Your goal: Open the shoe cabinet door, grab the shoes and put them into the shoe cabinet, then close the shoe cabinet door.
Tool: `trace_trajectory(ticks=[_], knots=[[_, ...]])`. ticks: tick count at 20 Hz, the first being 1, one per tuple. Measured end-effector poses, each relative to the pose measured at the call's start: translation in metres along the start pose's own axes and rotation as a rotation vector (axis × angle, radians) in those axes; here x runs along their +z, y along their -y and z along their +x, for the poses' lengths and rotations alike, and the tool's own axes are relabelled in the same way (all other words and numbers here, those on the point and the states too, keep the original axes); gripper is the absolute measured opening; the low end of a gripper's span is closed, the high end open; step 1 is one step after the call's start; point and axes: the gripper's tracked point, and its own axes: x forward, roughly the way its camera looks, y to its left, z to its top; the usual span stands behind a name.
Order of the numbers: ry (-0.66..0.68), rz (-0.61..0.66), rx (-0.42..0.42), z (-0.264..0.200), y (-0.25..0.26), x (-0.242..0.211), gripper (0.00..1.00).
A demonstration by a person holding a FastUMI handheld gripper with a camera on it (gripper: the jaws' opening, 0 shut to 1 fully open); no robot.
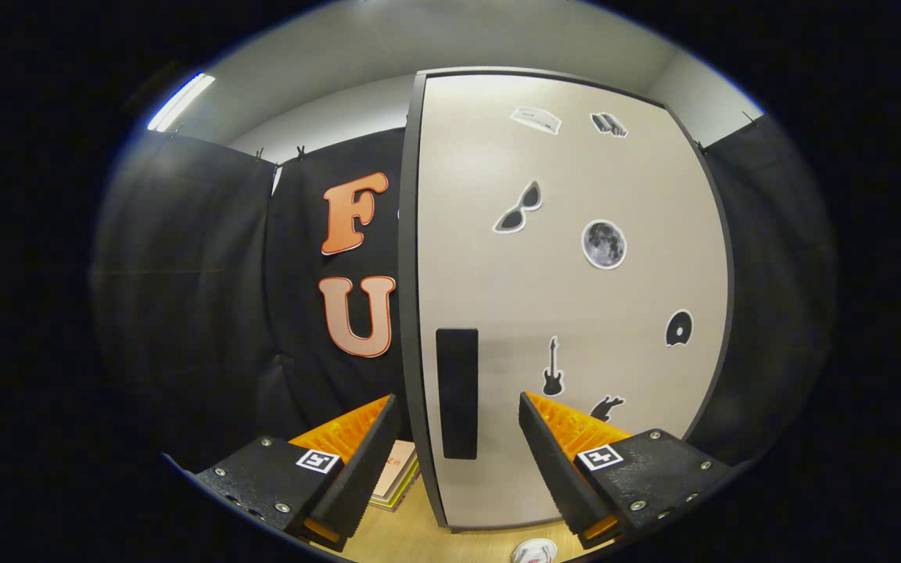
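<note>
The shoe cabinet's pale door (576, 313) stands shut just ahead of me, framed by a dark edge and dotted with several stickers. A black upright handle (457, 391) sits near the door's left edge. My gripper (458, 414) is open, its two fingers spread to either side of the handle, which lies between and slightly beyond the fingertips. Neither finger touches the handle as far as I can tell. No shoes are visible here.
A small stack of flat books or cards (396, 477) lies on the wooden surface (419, 539) left of the door's base. A small round white object (534, 551) lies on the wood below the door. Black cloth walls close off both sides.
</note>
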Motion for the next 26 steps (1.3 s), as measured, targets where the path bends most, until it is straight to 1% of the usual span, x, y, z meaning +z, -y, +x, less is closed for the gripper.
trace_trajectory(ticks=[5,7,8,9,10,12,15,20,24,26], knots=[[0.003,-0.004,-0.018,0.029,-0.005,-0.008,0.93],[-0.005,-0.019,-0.047,0.036,0.001,-0.011,0.8],[-0.001,-0.023,-0.058,0.038,0.002,-0.01,0.62],[0.002,-0.016,-0.061,0.039,0.002,-0.01,0.55],[-0.004,-0.004,-0.061,0.039,0.002,-0.01,0.41],[-0.01,0.004,-0.054,0.037,0.002,-0.011,0.36],[-0.021,0.011,-0.046,0.032,0.002,-0.011,0.32],[-0.044,0.028,-0.047,0.01,0.007,-0.013,0.24],[-0.047,0.029,-0.058,-0.013,0.015,-0.011,0.23],[-0.052,0.036,-0.077,-0.022,0.022,-0.012,0.22]])
